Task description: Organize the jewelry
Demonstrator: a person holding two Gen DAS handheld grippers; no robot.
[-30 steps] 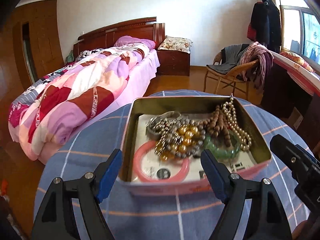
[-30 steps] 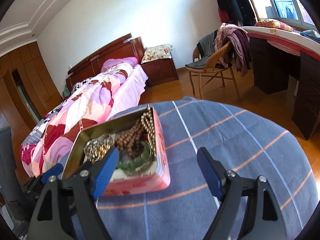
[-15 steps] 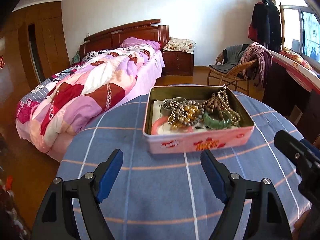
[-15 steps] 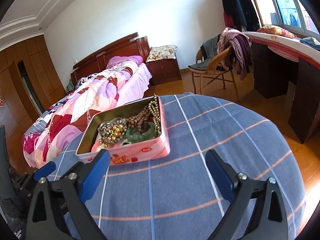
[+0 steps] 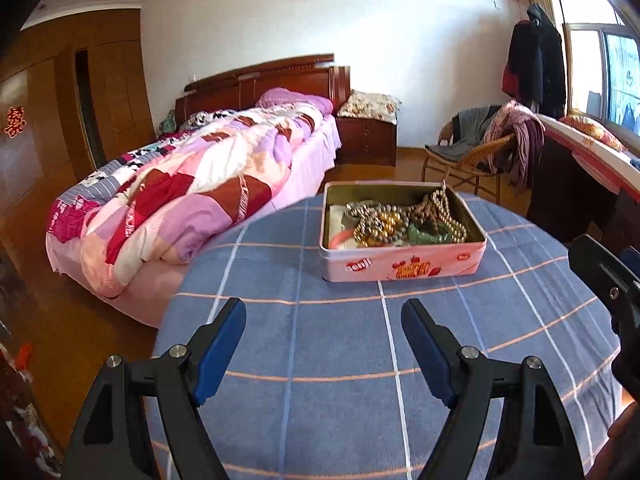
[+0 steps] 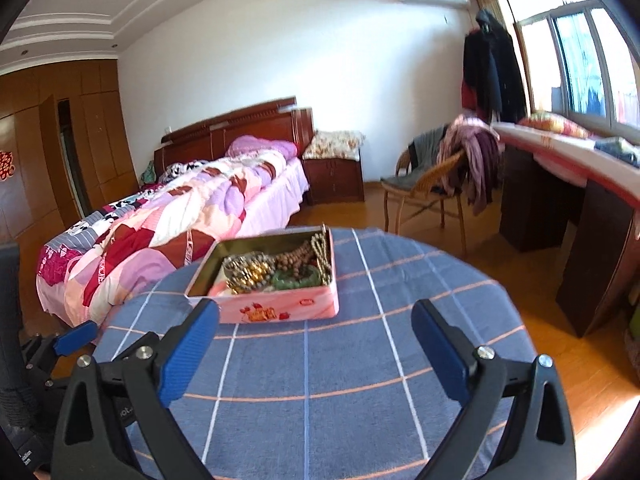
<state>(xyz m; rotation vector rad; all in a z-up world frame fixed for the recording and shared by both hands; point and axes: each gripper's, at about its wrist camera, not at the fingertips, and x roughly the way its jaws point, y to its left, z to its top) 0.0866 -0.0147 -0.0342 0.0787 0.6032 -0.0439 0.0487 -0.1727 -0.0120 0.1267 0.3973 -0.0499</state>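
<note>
On blue checked tablecloth (image 5: 340, 344), pink jewelry tin (image 5: 404, 266).

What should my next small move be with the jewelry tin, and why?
Probably bring the right gripper forward to the pink tin. Both it and the left gripper are open, empty and short of the tin, while the beads lie tangled inside.

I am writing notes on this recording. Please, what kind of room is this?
Most likely a bedroom in a home. A made bed with a patchwork quilt stands by a wooden nightstand, coats hang by the window, and a pink tin of jewelry sits on a cloth-covered table.
</note>
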